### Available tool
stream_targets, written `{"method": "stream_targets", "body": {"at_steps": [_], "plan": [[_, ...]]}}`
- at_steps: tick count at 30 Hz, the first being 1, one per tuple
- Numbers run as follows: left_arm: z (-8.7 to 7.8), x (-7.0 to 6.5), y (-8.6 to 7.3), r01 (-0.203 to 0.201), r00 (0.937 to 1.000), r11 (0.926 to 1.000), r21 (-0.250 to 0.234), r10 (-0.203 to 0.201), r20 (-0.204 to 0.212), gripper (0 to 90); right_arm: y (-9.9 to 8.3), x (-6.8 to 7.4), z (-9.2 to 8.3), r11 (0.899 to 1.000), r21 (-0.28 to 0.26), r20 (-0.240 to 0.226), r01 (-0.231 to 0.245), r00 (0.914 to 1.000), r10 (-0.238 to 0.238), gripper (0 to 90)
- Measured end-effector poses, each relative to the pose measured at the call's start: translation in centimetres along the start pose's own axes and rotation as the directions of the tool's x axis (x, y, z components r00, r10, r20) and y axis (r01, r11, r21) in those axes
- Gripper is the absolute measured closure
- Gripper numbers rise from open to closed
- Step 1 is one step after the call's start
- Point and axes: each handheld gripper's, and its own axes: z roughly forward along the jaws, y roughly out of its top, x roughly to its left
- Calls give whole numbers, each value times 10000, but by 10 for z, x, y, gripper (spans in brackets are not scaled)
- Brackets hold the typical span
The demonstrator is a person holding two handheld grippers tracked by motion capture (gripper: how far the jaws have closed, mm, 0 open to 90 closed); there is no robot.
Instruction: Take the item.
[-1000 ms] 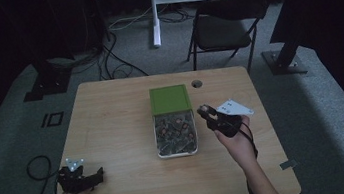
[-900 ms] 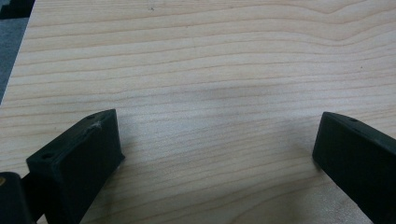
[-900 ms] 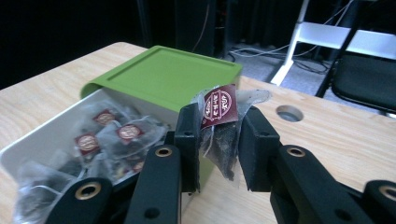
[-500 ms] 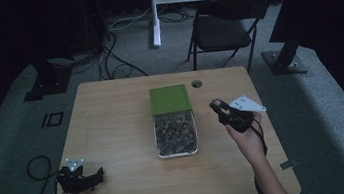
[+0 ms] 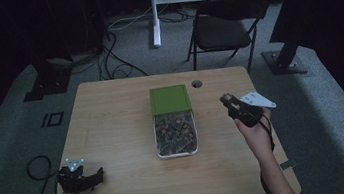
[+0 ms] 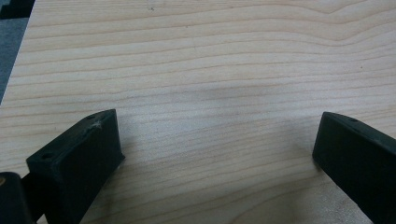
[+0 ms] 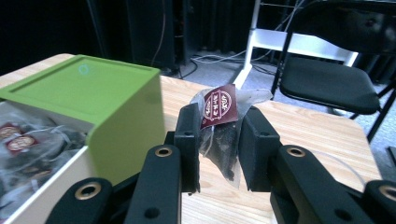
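Right tongs (image 7: 218, 140) pinch a tea bag (image 7: 219, 133) beside the box (image 7: 93, 100); left tongs (image 6: 215, 154) gape empty on the tabletop (image 6: 210, 56); advise a steady grip, avoiding tearing.

We see a light wooden table (image 5: 114, 135) with a white rectangular box (image 5: 176, 135) of dark packets at its middle, its green square lid (image 5: 170, 99) slid back over the far end, and a small round hole (image 5: 196, 83) in the tabletop just right of the lid. The right black two-jaw gripper (image 5: 228, 100) with its grey three-cornered plate is held above the table's right side, near the box but apart from it; we can't tell how its jaws stand. The left black gripper (image 5: 100, 174) sits low at the table's near-left corner, well apart from the box, and a black folding chair (image 5: 223, 25) stands on grey carpet beyond the far edge.
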Motion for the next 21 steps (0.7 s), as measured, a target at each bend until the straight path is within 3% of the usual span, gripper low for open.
{"method": "stream_targets", "body": {"at_steps": [11,21], "plan": [[0,0,0,-2,10000,10000,1,2,0,17,-7,-31,10,9995,237,834,-191,9964,171,713],[0,0,0,-2,10000,10000,0,2,1,17,-13,-54,24,9970,583,1268,-515,9910,437,712]]}}
